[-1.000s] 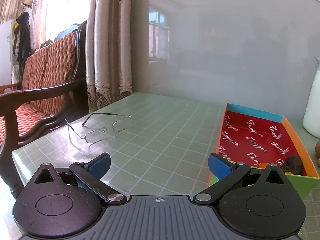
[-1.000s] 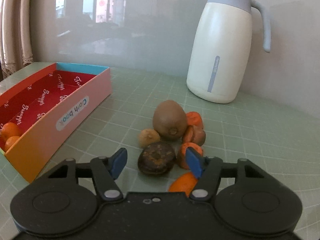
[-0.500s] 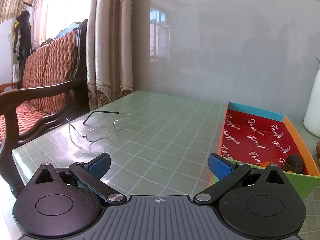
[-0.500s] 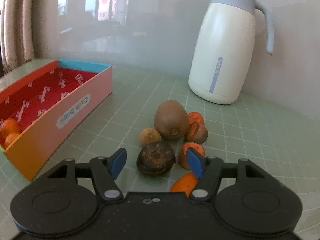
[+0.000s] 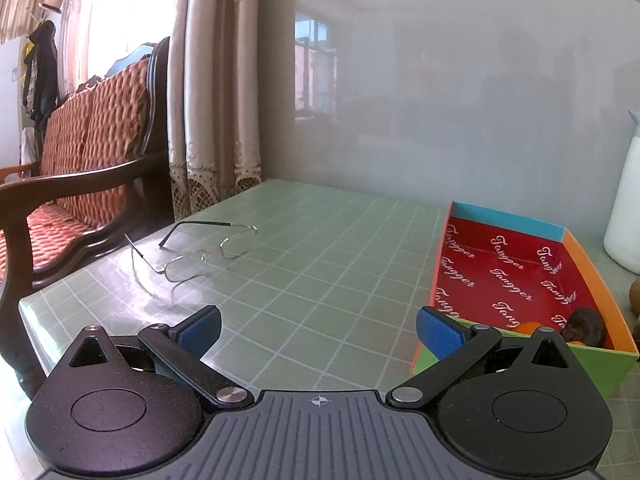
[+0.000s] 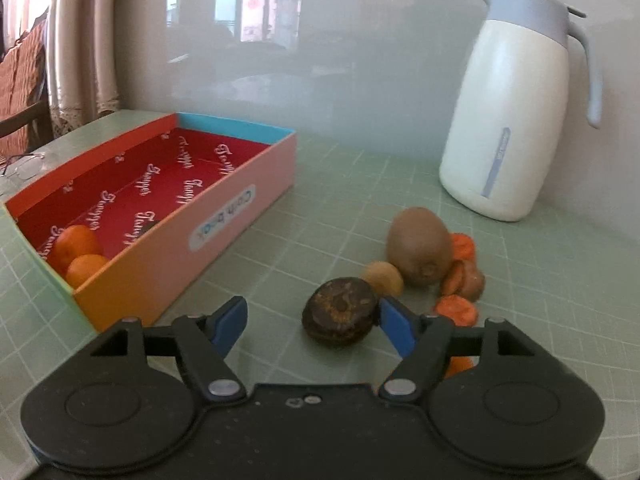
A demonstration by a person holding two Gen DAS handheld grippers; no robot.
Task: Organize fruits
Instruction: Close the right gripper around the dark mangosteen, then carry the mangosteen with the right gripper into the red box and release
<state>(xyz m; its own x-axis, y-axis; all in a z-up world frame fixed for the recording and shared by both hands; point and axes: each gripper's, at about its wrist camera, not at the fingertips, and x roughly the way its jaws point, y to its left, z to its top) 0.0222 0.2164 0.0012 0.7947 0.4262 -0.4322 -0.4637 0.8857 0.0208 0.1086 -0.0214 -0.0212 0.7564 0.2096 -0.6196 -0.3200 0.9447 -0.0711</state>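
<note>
Green grid-lined table point(image 6: 352, 184) against a grey glossy wall; white thermal jug point(image 6: 516, 120) at the back, ahead and right of the right hand-held gripper point(image 6: 310, 322).

Step in hand, as judged: reach for the next loose fruit. Box point(image 6: 240, 208) ahead-left of the right hand-held gripper already holds two oranges point(image 6: 80, 256) at its near end.

Right hand-held gripper: jaws opening, nothing clamped. Dark brown wrinkled fruit point(image 6: 340, 316) lies just ahead between the pads, close to the right pad; contact cannot be told. Behind it: small tan fruit point(image 6: 384, 278), kiwi point(image 6: 420, 246), several orange pieces point(image 6: 458, 308) to the right.

Dark fruit: flattened round, wider than tall, long axis roughly across the jaw line, dimpled face turned toward the camera.

Next move, judged: shift slightly right to centre the fruit, advance, close, carry left to the box.

Left hand-held gripper point(image 5: 318, 332): released, jaws wide, empty, over bare table; spectacles point(image 5: 200, 248) ahead-left, box ahead-right.
</note>
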